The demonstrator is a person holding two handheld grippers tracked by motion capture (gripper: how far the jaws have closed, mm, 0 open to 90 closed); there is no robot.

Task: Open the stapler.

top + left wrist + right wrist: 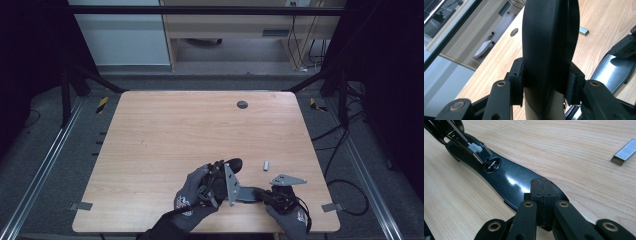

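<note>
Currently, a black stapler [235,187] lies opened out on the near edge of the wooden table [165,135], between the person's 2 gloved hands; the left hand-held gripper [546,87] has its 2 jaws clamped on the stapler's black upper arm [549,37], pads pressed on both sides; the right hand-held gripper [541,195] has its jaws closed together, pad against pad, tips resting on the rear end of the stapler's glossy base [509,180]; in the right gripper view the metal magazine [471,148] with a white pusher shows at the far end of the base; 1 strip of staples [266,164] lies on the table just beyond the right hand-held gripper, apart from the stapler.
</note>
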